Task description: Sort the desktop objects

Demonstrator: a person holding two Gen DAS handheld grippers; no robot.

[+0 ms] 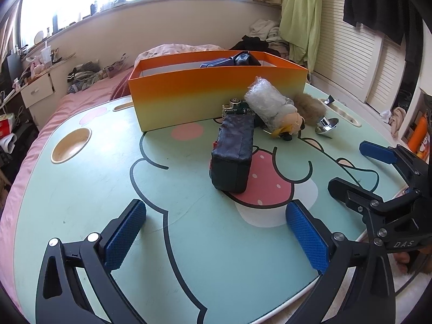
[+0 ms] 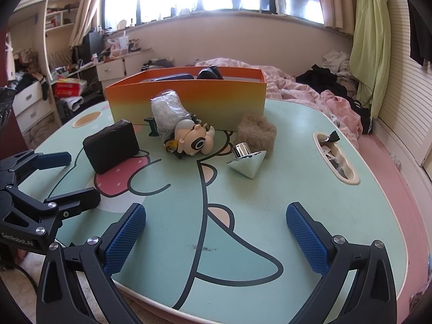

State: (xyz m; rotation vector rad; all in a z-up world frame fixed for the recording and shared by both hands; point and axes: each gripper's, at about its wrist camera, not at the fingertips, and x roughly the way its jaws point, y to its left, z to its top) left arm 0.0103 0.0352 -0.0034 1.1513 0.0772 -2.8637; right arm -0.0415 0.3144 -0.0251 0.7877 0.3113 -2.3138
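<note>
Legible writing: "DAS" in pale letters on the black frame of the right gripper [image 1: 348,167] as seen from the left wrist view; "GenRobot.AI" on the black frame of the left gripper [image 2: 67,178] as seen from the right wrist view. No other text can be read.

Both grippers stand wide open with nothing between the jaws, above the near edge of the table [image 1: 81,189]. Their pads [image 1: 122,235] are blue with a fine knurled texture, set on black arms with silver rivets.

The table top is mint green, printed with a cartoon outline in black and a pink strawberry with white dots. It carries an oval recess and a long slot holding crumpled wrappers.

Objects to sort lie in a cluster near the middle, in front of the box [image 1: 189,100]:
- dark pouch [image 1: 233,151], rectangular, soft, finely textured, lying on the strawberry print;
- bubble-wrap bundle [image 1: 266,104], clear, rounded, leaning on the box wall;
- small figure [image 2: 195,141], cream plastic, round head, on its side, touching the bundle;
- fur ball [image 2: 256,131], tan, shaggy;
- metal top [image 2: 248,162], chromed, cone-shaped with a short stem, tipped over just beside the fur ball;
- green circuit board [image 1: 232,108], partly hidden behind the bundle.

The box is open, rectangular cardboard, orange fading to yellow, and already holds dark items.
</note>
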